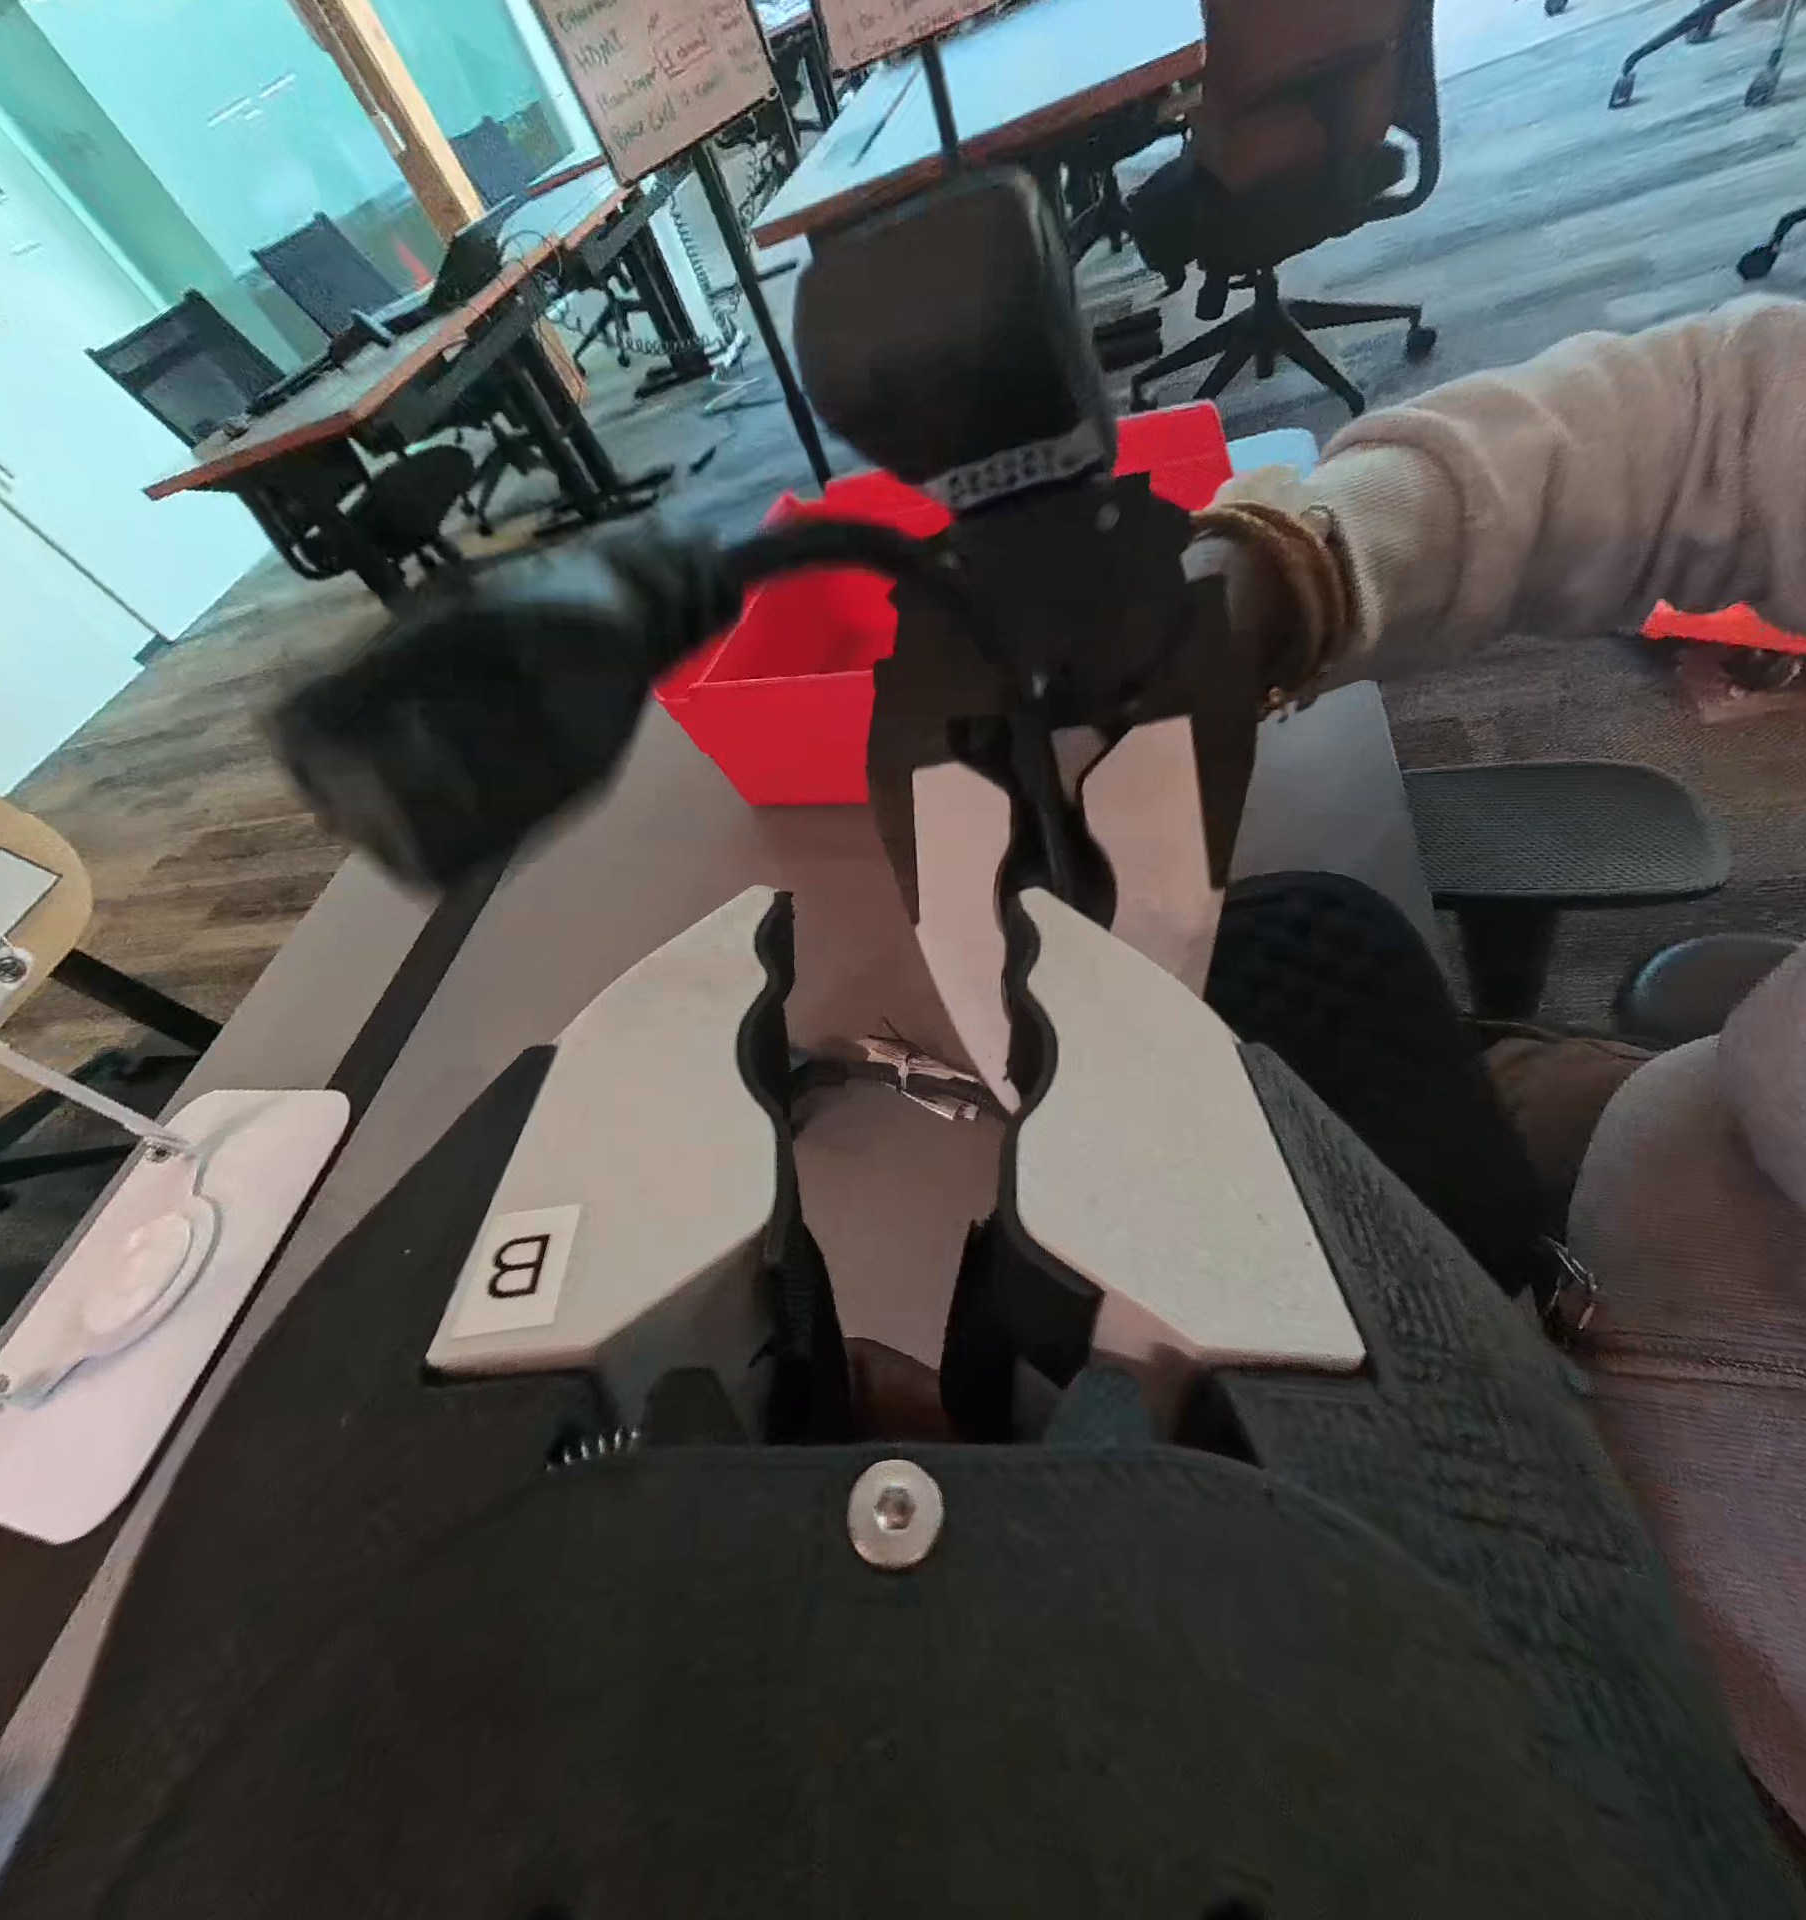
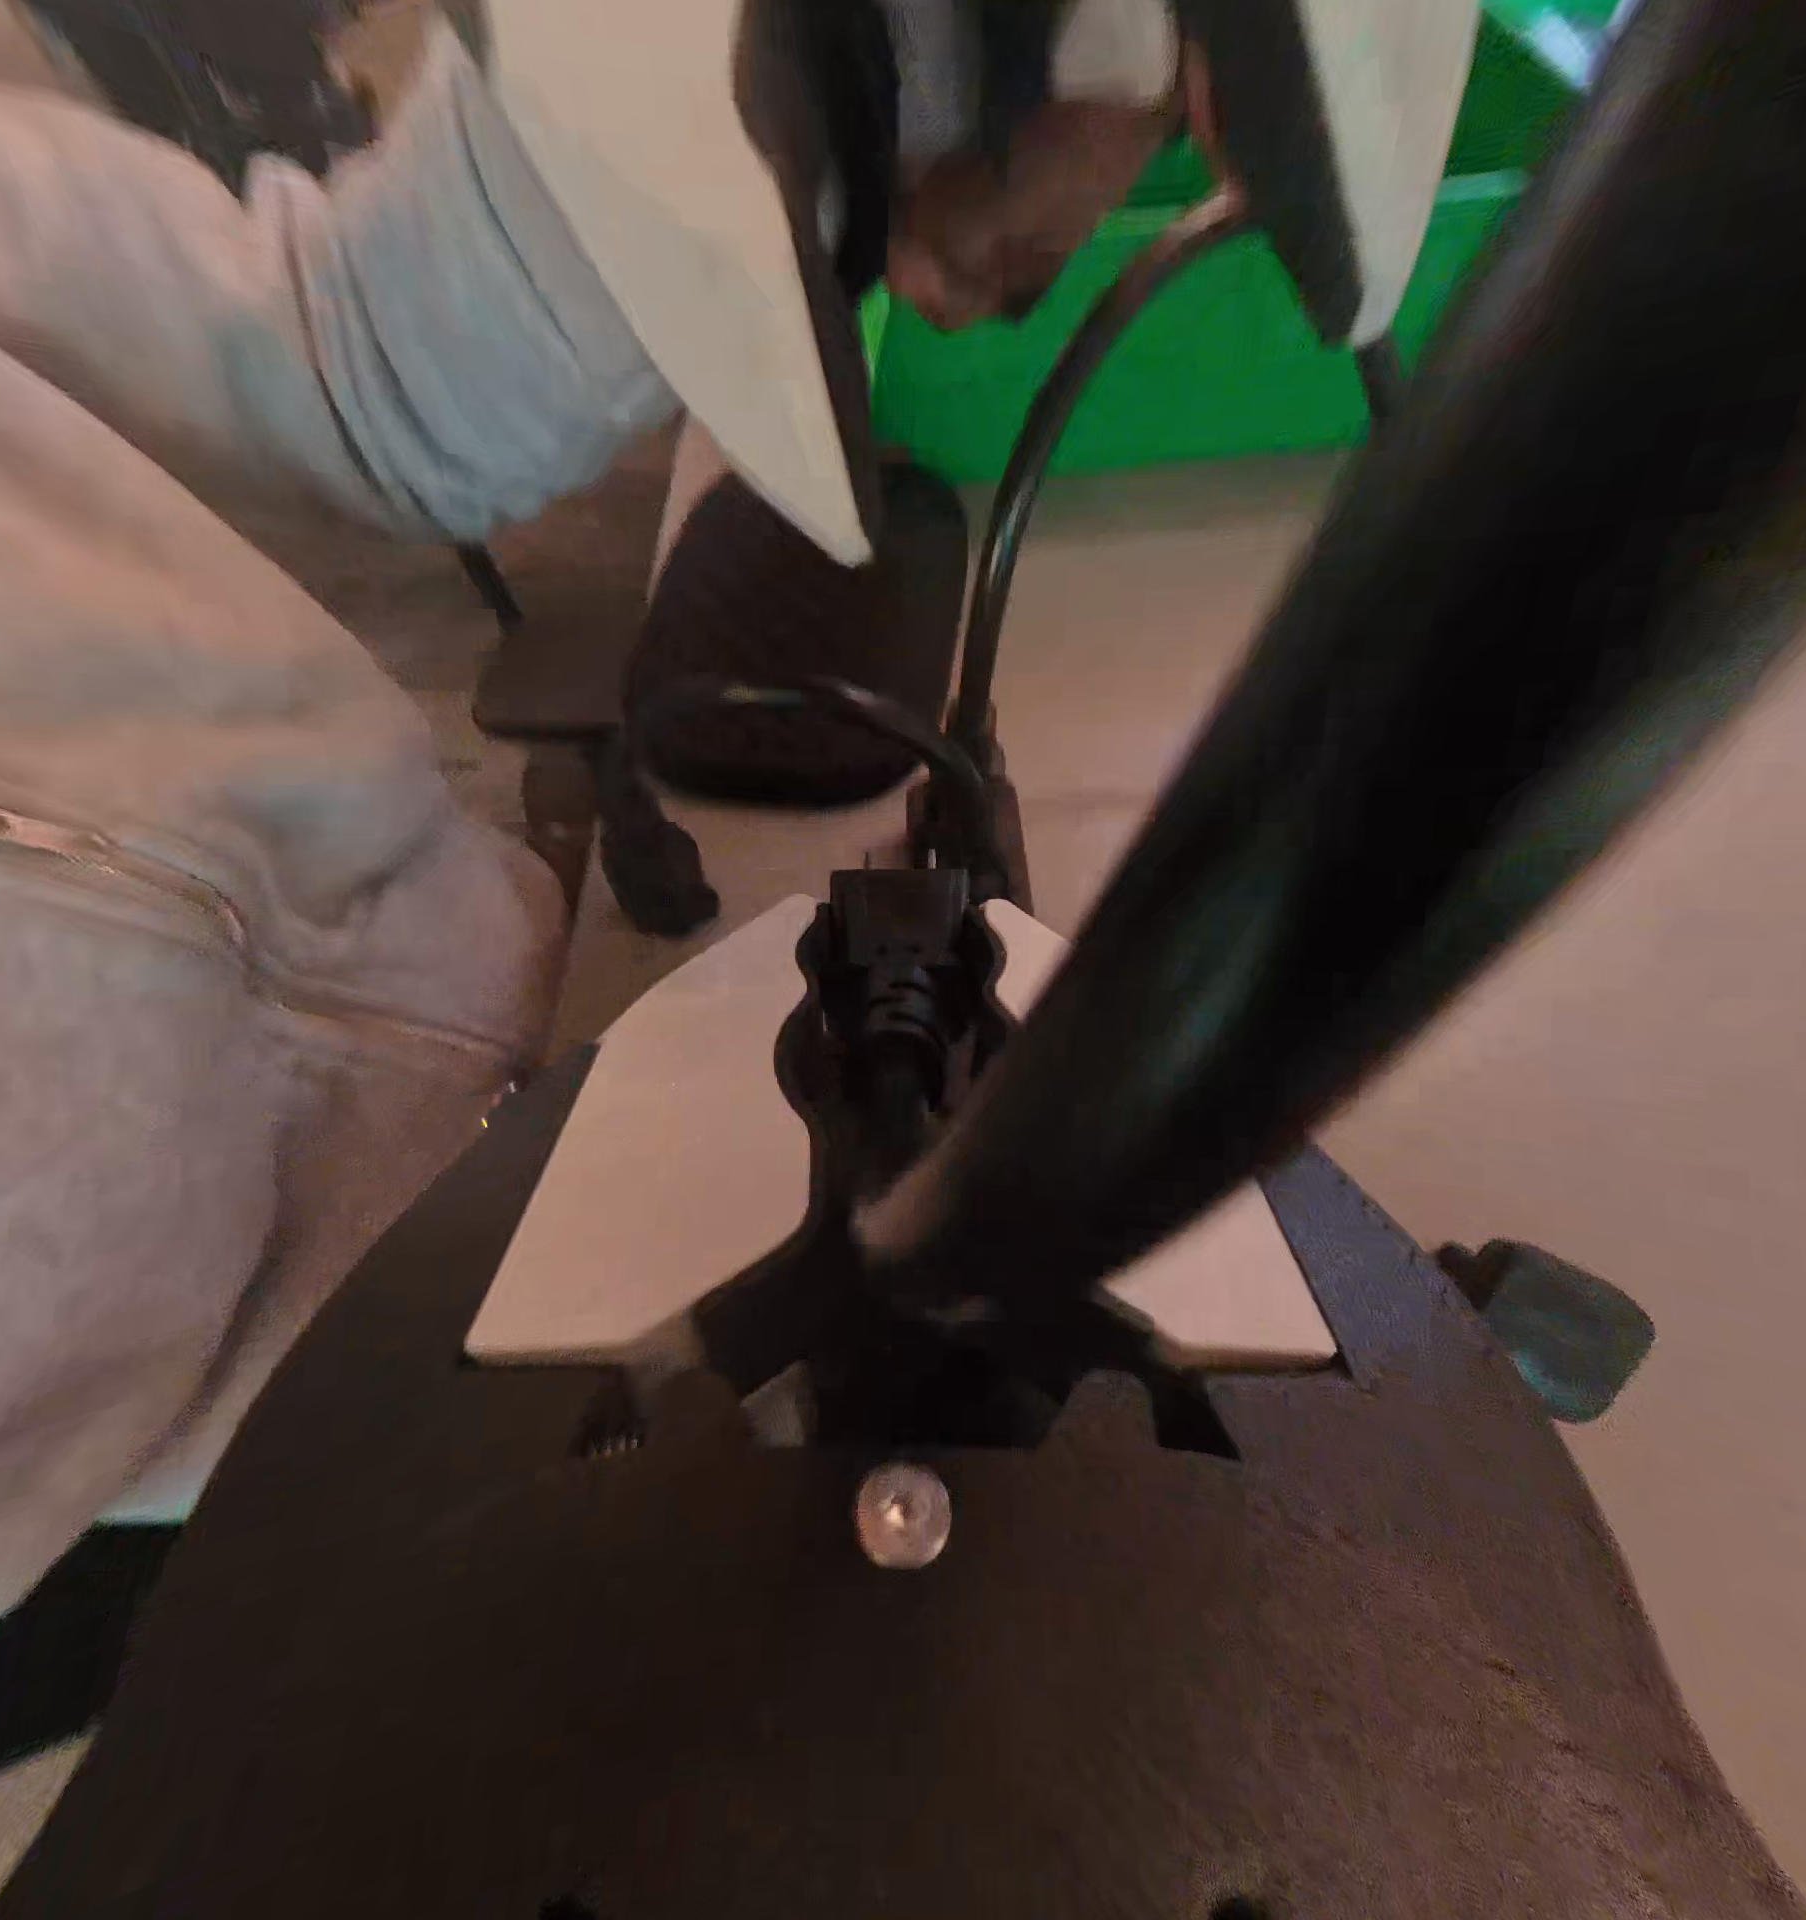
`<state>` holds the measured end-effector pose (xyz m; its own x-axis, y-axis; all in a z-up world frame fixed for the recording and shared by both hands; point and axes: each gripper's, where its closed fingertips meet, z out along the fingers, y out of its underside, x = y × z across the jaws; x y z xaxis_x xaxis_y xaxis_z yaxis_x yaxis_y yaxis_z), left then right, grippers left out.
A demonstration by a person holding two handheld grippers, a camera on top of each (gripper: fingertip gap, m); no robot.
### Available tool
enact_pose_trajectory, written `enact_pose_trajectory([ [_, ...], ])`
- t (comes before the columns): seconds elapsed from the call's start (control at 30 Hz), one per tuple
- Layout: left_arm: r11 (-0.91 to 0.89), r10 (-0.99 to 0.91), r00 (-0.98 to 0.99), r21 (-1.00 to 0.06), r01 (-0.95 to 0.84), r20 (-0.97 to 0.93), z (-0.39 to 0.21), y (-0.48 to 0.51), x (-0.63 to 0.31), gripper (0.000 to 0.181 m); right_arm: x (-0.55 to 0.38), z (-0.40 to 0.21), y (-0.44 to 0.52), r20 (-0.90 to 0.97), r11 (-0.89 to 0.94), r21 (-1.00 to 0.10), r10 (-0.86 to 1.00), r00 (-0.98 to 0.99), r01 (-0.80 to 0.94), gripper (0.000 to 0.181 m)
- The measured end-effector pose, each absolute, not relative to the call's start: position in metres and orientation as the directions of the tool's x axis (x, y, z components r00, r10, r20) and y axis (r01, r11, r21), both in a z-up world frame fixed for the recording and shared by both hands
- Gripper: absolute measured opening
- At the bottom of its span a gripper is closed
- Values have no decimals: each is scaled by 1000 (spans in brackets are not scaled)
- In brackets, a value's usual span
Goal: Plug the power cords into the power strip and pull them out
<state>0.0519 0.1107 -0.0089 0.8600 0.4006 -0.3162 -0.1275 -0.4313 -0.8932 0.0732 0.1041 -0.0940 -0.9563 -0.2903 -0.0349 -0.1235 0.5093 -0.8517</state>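
L gripper hangs over the dark table w/ its two pale fingers parted, a clear gap btwn them, nothing in the gap. Down thru that gap, on the table: a small bundle of black cord w/ a pale tie.

R gripper is clamped on a black plug; the plug body sits btwn the finger tips, prongs pointing away from the camera, ribbed neck running back btwn the fingers. From there the thick black cord loops up and crosses the R wrist view diagonally, v close to the lens, blurred.

In the L wrist view the R gripper shows farther off, pointing down toward the table, held by a hand w/ bracelets and a cream sleeve. A black cord arcs from it to a big blurred black lump at left, in mid-air above the table edge; too smeared to say if it's a plug or a brick.

Red bin sits on the table behind the R gripper. In the R wrist view a green bin lies beyond the L gripper's fingers, and another black plug end rests on the table just left of the held plug. Power strip: can't make it out in either view.

Bkgd: desks, office chairs, whiteboard, carpet.
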Motion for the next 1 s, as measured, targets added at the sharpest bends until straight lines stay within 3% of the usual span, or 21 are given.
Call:
enact_pose_trajectory([
  [0.03, -414, 411, 859, -902, -123, -306, -9, 108, 51, 36, 72, -101, 103, -45, 551, -823, -304, -952, -137, 27],
  [0.2, -395, 466, 833, -913, -106, -298, -22, 84, 48, 28, 74, -131, 94, -80, 719, -654, -375, -924, -235, 26],
  [0.53, -323, 573, 755, -935, -148, -318, -20, 39, 59, 31, 59, -166, 83, -45, 874, -307, -410, -911, -378, 25],
  [0.77, -333, 609, 711, -927, -173, -351, -24, 8, 99, 32, 58, -173, 73, -57, 902, -242, -381, -923, -357, 25],
  [1.0, -476, 549, 812, -873, 108, -199, -116, 1, 120, 45, 60, -177, 70, -40, 913, -217, -362, -931, -345, 25],
])
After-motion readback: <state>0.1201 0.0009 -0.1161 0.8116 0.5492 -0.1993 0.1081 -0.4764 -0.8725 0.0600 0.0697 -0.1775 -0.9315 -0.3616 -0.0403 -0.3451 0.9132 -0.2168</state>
